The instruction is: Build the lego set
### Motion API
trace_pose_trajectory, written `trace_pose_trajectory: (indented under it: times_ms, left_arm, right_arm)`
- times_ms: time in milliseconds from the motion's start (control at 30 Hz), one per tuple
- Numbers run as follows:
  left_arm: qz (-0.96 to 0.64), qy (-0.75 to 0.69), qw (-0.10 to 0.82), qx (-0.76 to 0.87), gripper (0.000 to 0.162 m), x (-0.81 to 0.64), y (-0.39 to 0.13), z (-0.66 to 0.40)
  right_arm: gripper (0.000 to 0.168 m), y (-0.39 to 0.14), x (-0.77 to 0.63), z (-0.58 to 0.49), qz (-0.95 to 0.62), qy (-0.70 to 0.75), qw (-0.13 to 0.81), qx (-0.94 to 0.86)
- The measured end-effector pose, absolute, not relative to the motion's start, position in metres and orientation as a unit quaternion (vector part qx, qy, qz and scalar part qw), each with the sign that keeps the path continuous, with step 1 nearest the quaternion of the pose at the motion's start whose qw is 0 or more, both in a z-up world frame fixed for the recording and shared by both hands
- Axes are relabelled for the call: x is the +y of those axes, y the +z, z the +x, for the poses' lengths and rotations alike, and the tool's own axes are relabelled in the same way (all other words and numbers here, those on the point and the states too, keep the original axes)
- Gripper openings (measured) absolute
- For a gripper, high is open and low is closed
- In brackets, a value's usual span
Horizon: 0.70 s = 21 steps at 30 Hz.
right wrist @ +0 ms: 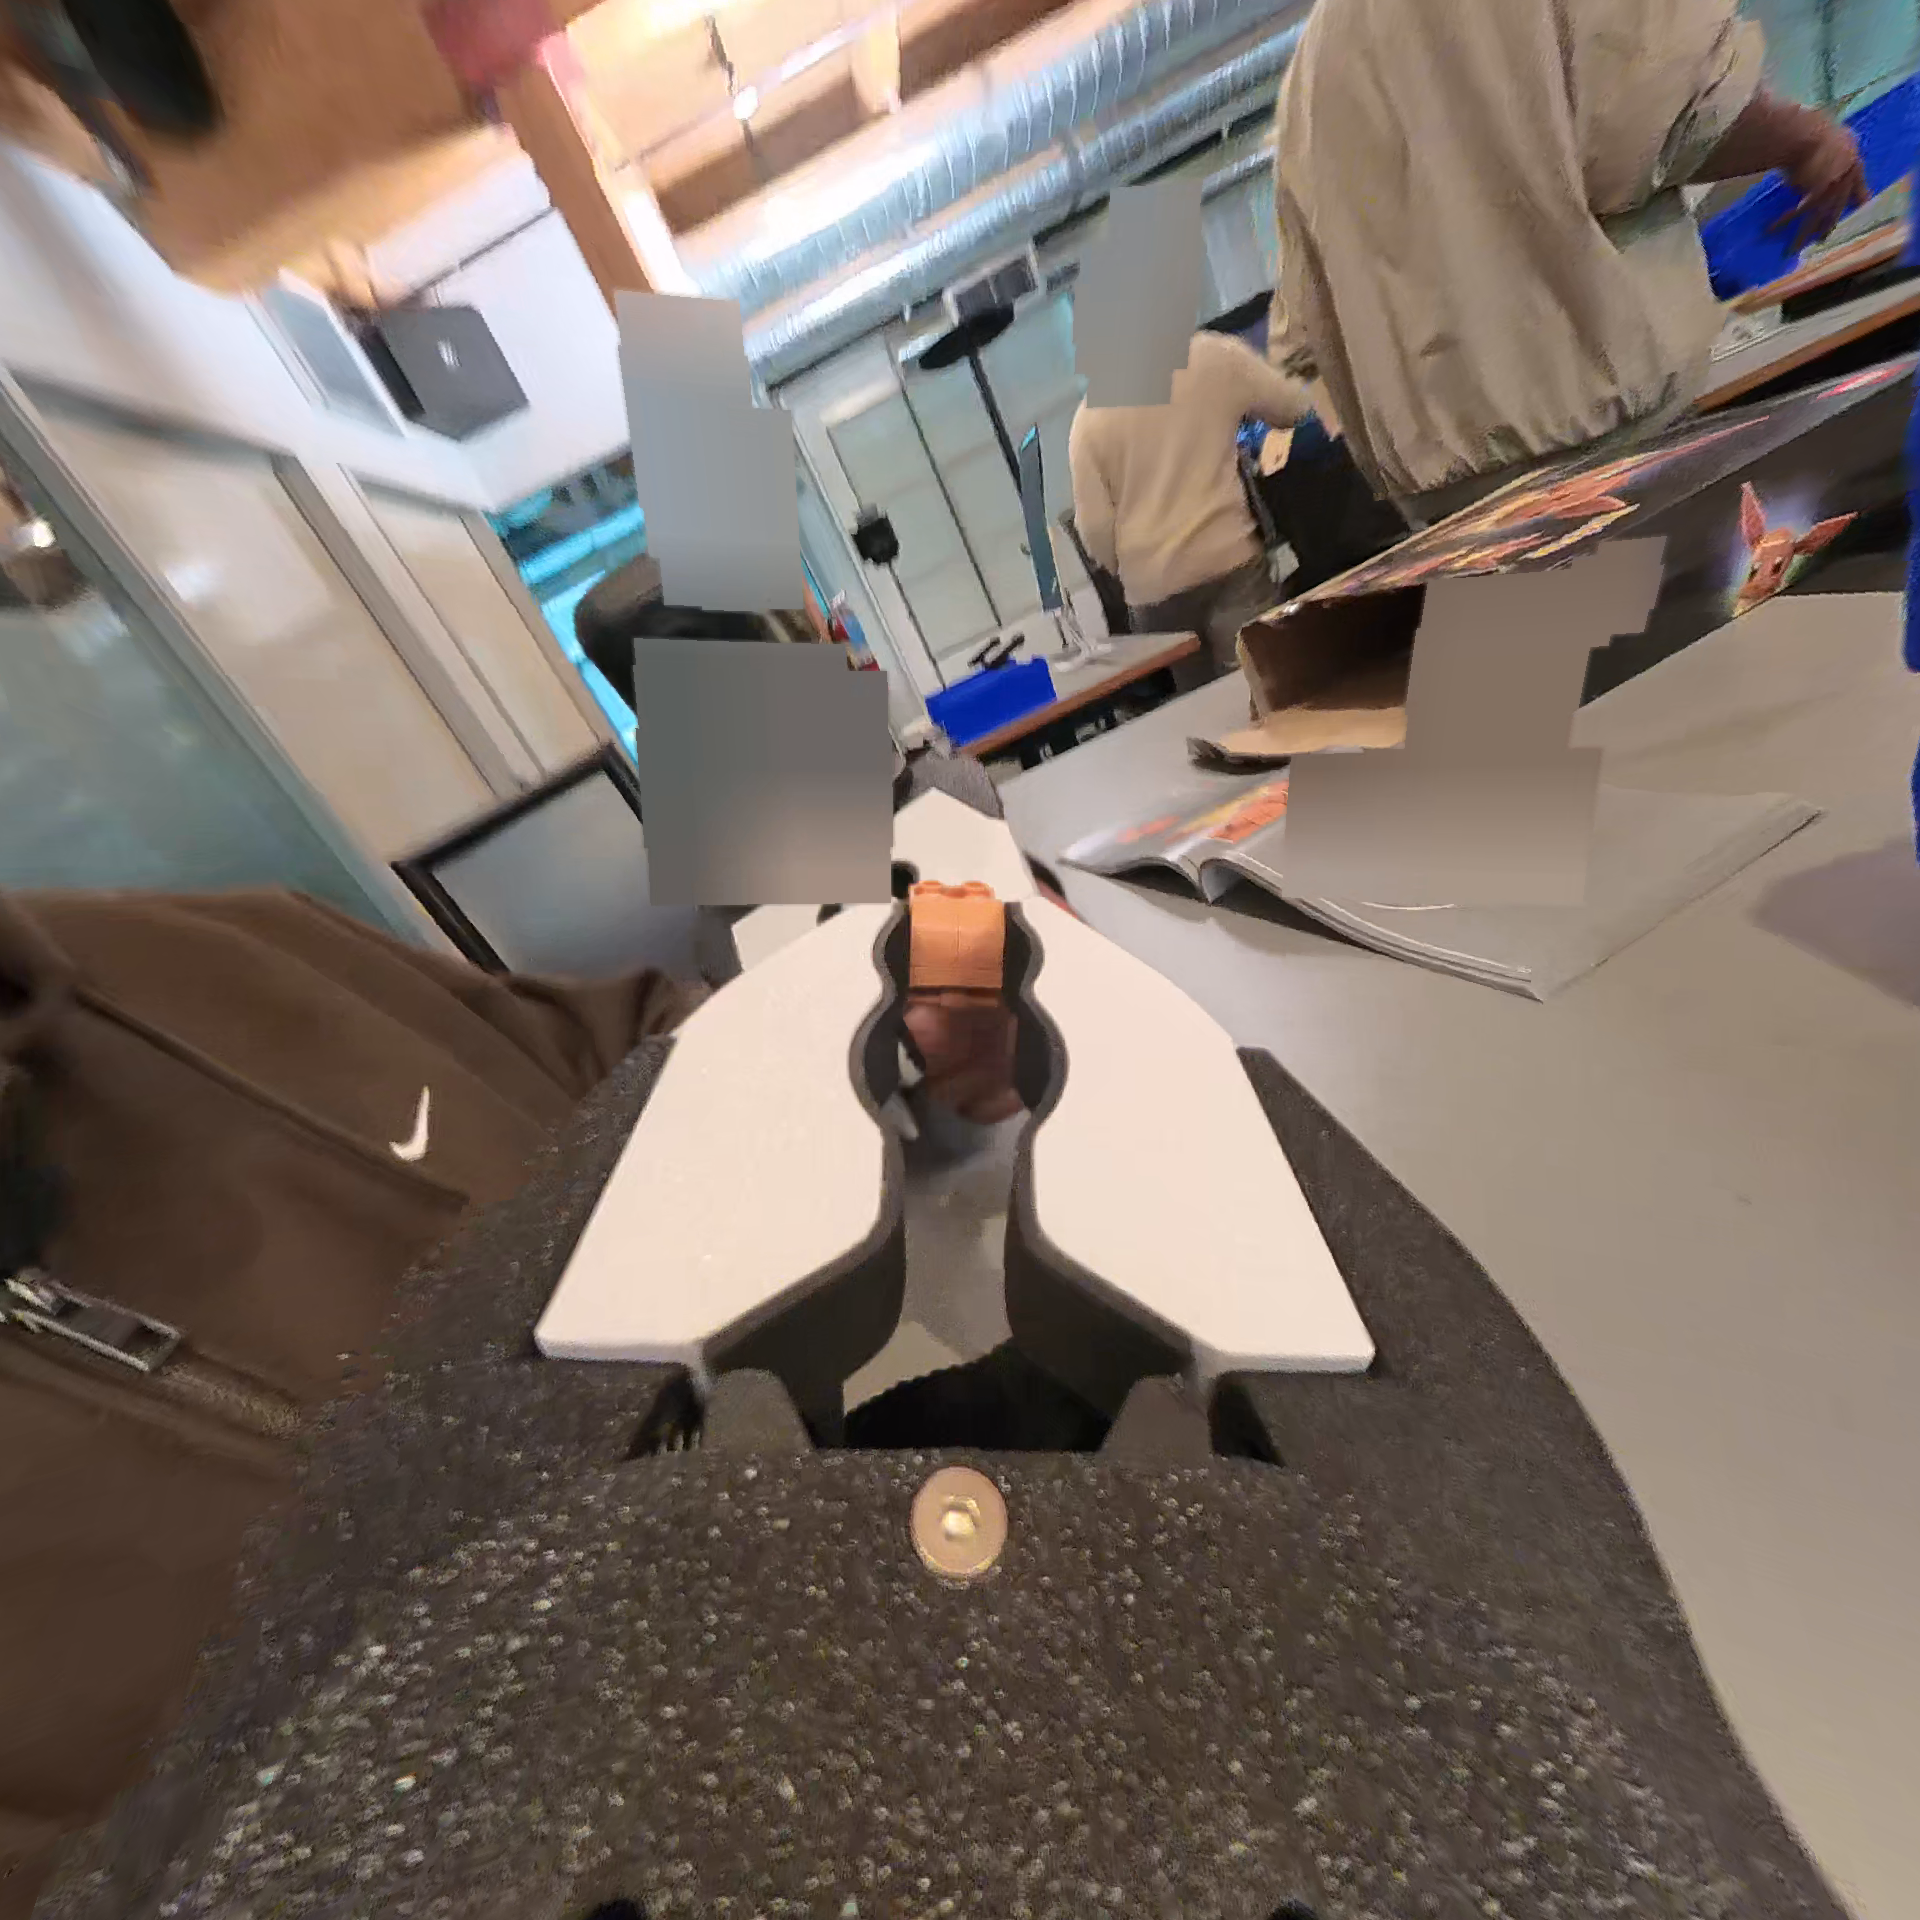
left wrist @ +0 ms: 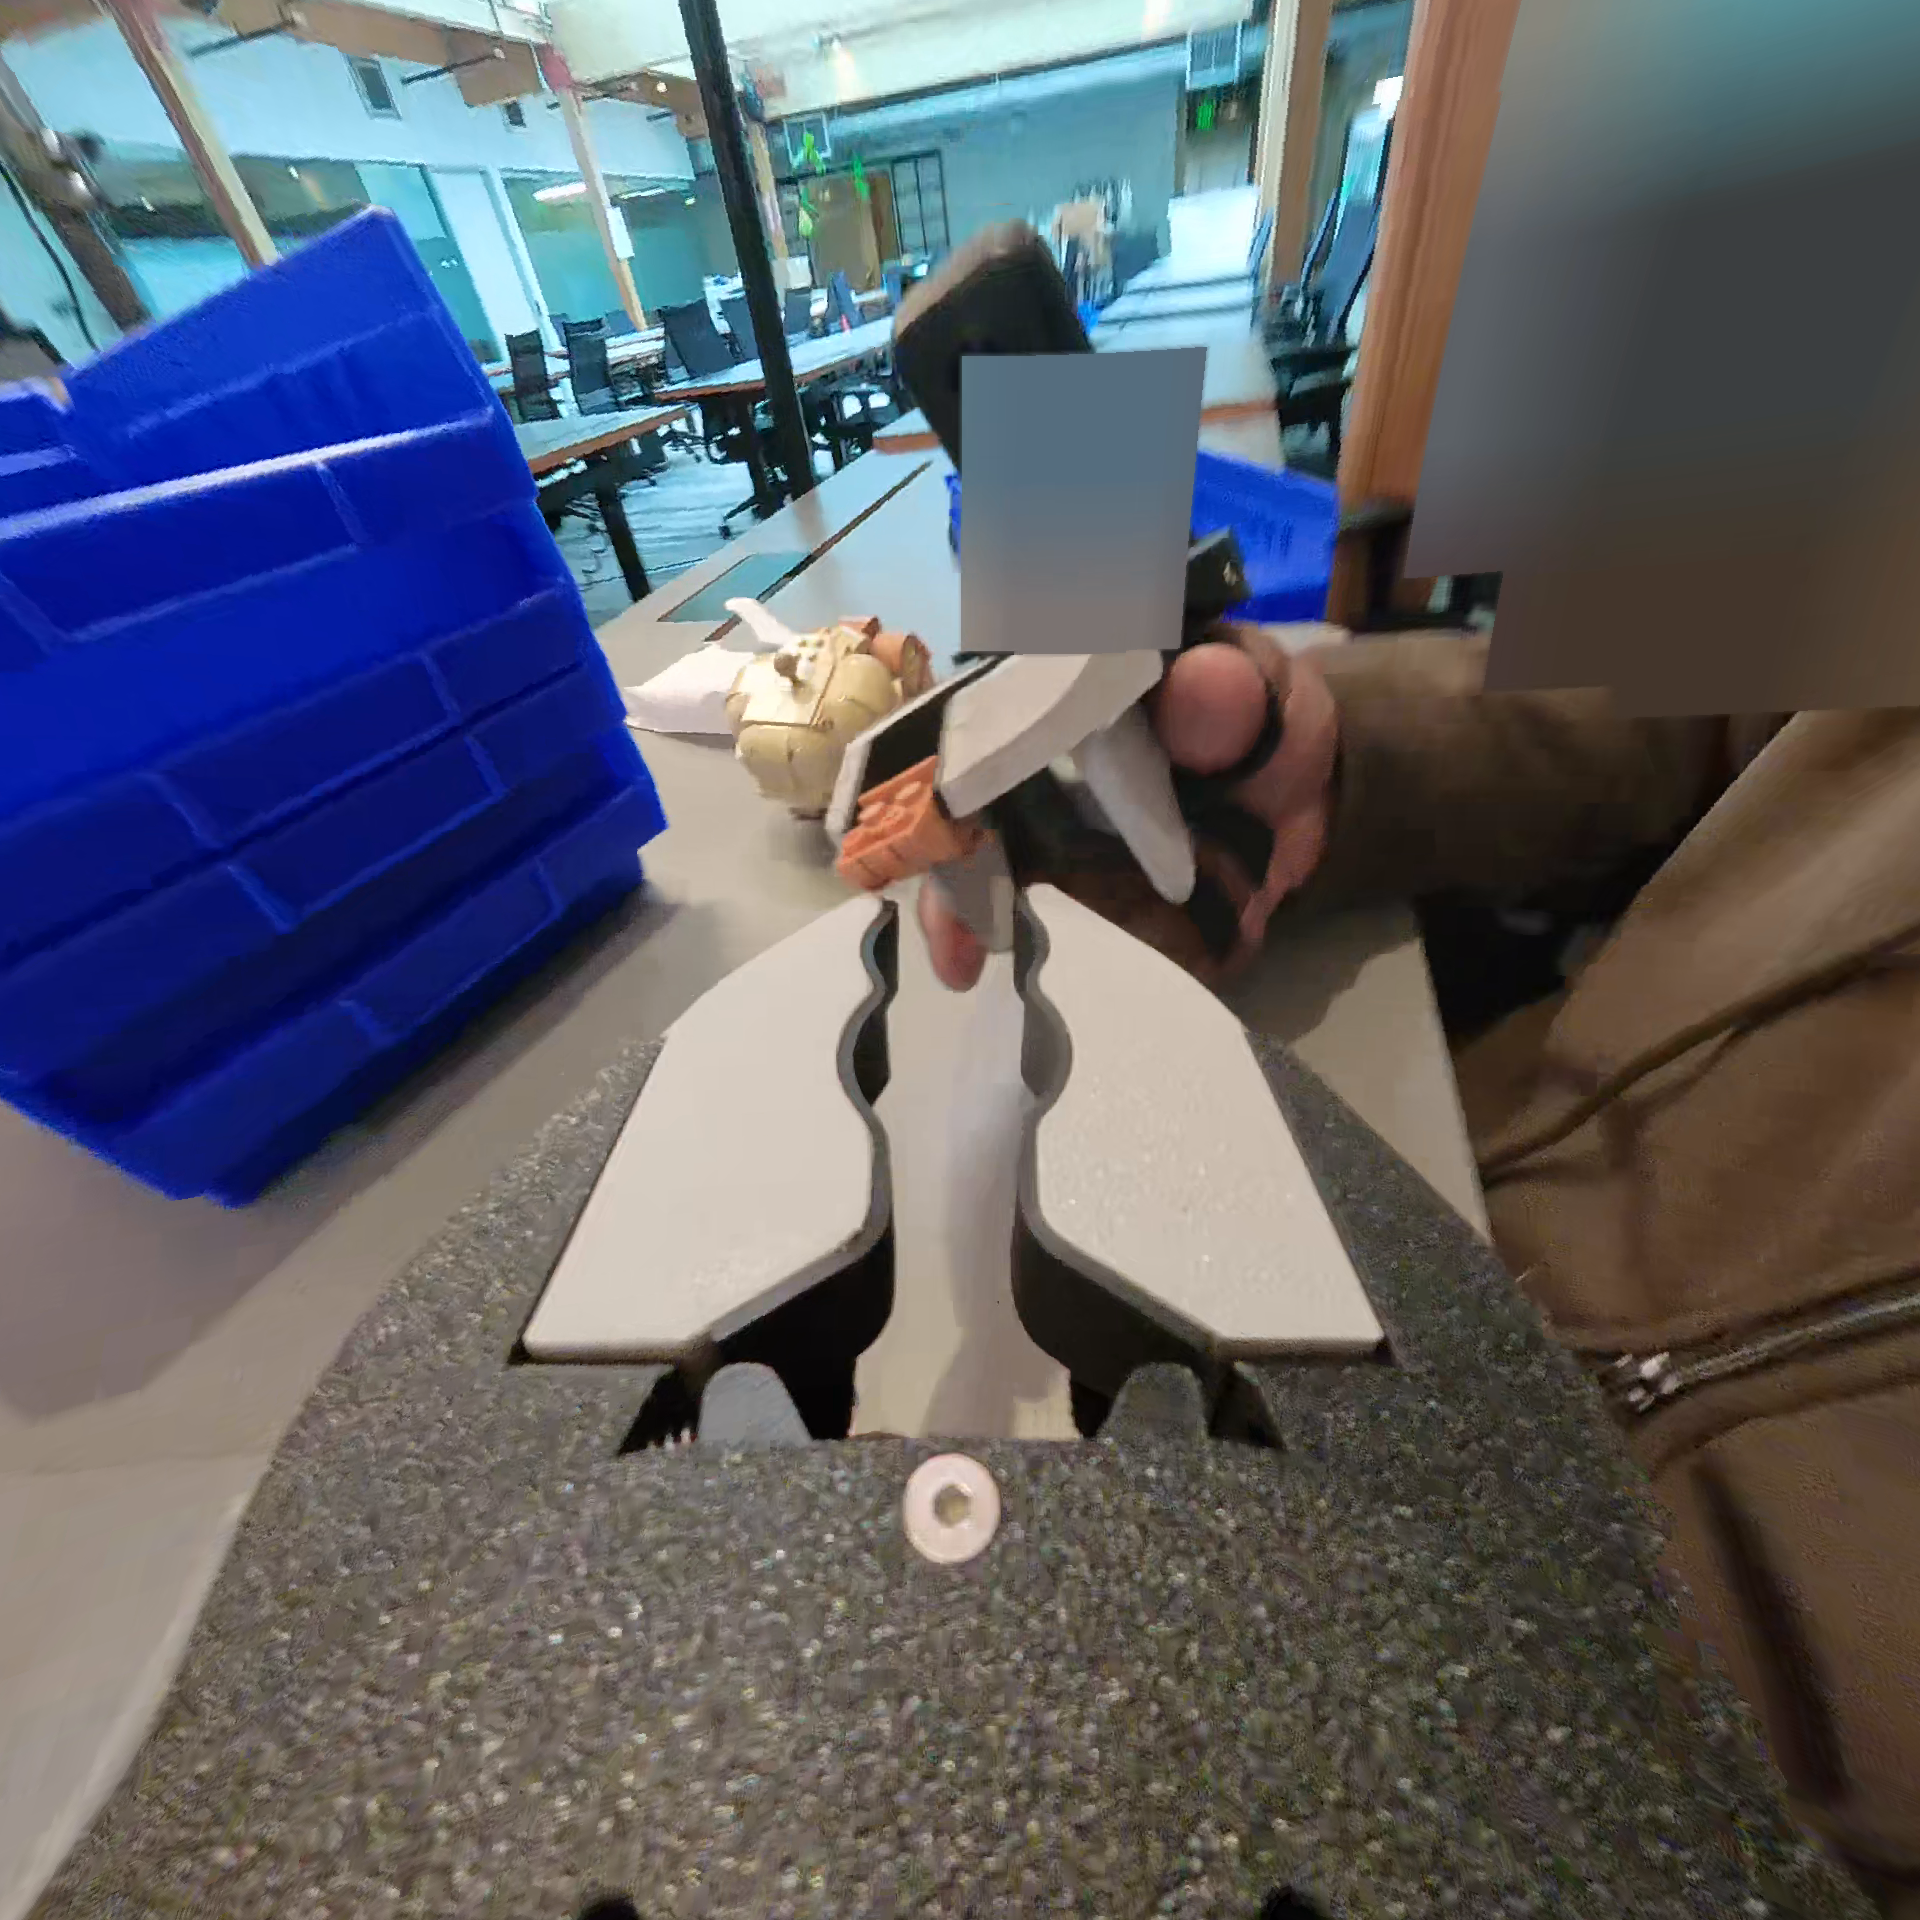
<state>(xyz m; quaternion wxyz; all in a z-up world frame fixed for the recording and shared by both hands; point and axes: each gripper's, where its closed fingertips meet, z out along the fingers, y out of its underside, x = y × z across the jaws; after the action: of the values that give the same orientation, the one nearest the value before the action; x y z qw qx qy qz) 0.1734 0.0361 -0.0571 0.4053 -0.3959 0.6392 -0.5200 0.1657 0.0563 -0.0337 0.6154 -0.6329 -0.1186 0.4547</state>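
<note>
My right gripper (right wrist: 956, 935) is shut on a small orange lego piece (right wrist: 956, 945) held at its fingertips, studs up. In the left wrist view this gripper (left wrist: 925, 821) shows from the front with the orange piece (left wrist: 896, 831), held above the grey table (left wrist: 727, 852). My left gripper (left wrist: 956, 914) is open and empty, its tips just below and in front of the right gripper's tips. A round tan lego build (left wrist: 810, 717) with orange parts stands on the table behind the orange piece.
A stack of blue bins (left wrist: 291, 727) stands close on the left. White paper (left wrist: 686, 686) lies by the tan build. An open instruction booklet (right wrist: 1455, 914) and the lego box (right wrist: 1507, 530) lie on the table to the right. A brown jacket (left wrist: 1714, 1039) is close by. Left and right tips are no more than a few centimetres apart.
</note>
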Motion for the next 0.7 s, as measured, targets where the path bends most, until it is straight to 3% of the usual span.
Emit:
trace_pose_trajectory:
  times_ms: [700]
  left_arm:
    - [-0.474,-0.689,0.293,0.463,0.021,0.043,-0.040,0.181]
  right_arm:
    - [0.017,-0.022,0.064,0.170,-0.581,0.503,0.639,-0.041]
